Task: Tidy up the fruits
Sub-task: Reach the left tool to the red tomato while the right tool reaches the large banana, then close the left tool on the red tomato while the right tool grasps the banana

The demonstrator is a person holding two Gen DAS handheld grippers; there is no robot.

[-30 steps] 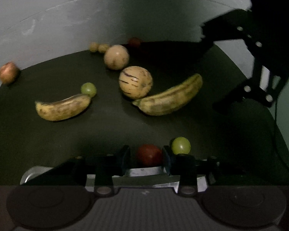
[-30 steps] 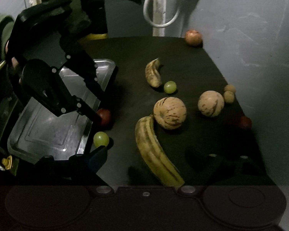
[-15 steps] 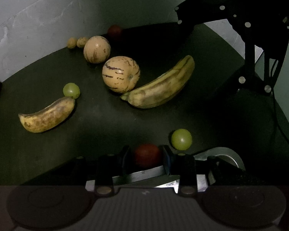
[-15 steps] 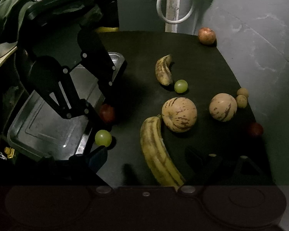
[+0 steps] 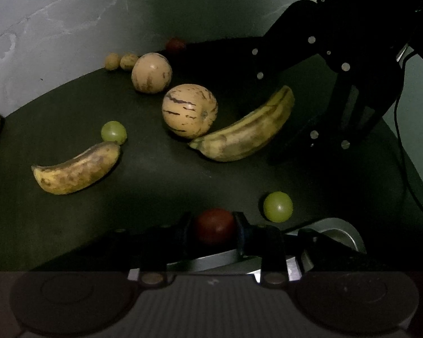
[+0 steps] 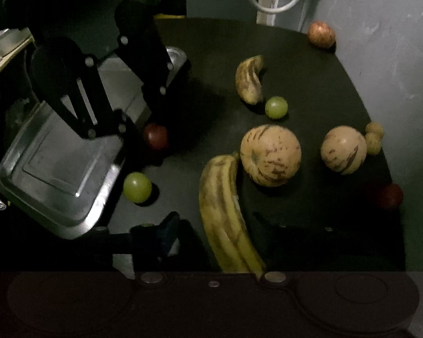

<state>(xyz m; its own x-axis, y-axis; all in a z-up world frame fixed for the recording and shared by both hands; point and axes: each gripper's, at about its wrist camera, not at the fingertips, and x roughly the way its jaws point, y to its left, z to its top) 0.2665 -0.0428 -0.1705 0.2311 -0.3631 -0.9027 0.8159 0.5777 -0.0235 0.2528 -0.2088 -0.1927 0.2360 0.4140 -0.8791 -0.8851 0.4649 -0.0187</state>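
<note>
Item: small dark red fruit [image 5: 215, 226], round, smooth and dull-skinned, about the build of a plum or cherry tomato. It sits clamped between the two fingers of the left gripper [image 5: 215, 229], at the near edge of the black table [image 5: 160, 180] just beside the rim of the metal tray [image 6: 56, 169]; the tight hold and the tray's nearness suggest it is bound for the tray, which shows no fruit in it. Right gripper [image 6: 220, 225]: fingers spread wide with nothing between them, poised above the stem end of the large banana [image 6: 225, 214], seemingly lined up as its next pick. Loose on the table: one green grape [image 5: 277, 207] close beside the held fruit, a second grape [image 5: 113, 132] touching or nearly touching the small banana [image 5: 76, 169], two striped melons [image 5: 189, 110], and a second red fruit [image 6: 387, 196] at the far edge.
</note>
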